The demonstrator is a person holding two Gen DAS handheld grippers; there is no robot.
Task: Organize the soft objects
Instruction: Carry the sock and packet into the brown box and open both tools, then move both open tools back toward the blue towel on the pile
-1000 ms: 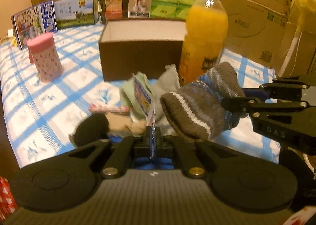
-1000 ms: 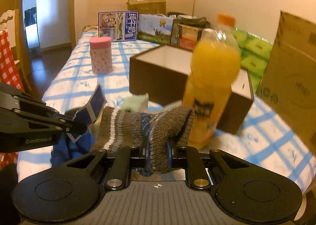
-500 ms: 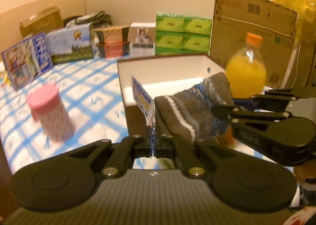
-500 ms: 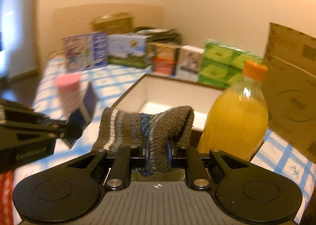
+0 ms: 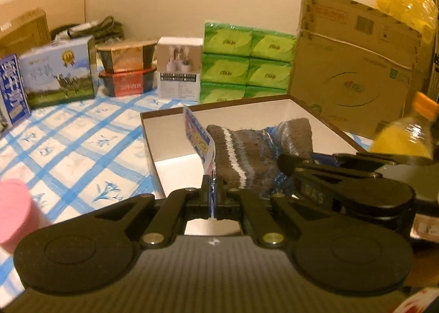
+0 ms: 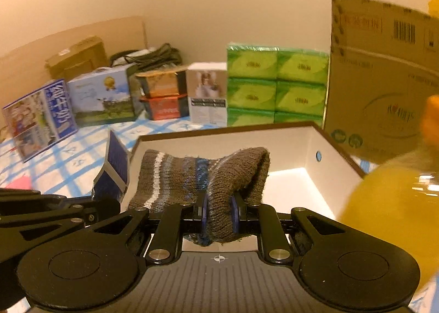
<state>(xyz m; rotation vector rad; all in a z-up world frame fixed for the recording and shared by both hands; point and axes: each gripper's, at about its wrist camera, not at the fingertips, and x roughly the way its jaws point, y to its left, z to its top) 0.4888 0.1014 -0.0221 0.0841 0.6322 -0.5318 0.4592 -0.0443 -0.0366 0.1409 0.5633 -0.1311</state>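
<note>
— What have I got in the left gripper (image 5: 213,194)?

— Its jaws are pinched tight on the bottom edge of a thin blue-and-white printed plastic packet (image 5: 198,134), which stands up from the fingers and leans toward eleven o'clock. In my right view the same packet (image 6: 115,168) sits at nine o'clock, just outside the box wall.

— And the right gripper (image 6: 218,215)?

— Narrowly closed on a grey knitted sock with white and blue stripes (image 6: 203,175); the fabric is bunched between the pads and drapes to both sides. From my left view the sock (image 5: 255,151) hangs at two o'clock, above the open brown cardboard box with a white inside (image 5: 170,148).

— Where's the box from the right?

— Dead ahead, twelve o'clock; its white interior (image 6: 290,148) lies behind the sock. A blurred orange juice bottle (image 6: 392,203) crowds in at three o'clock.
</note>
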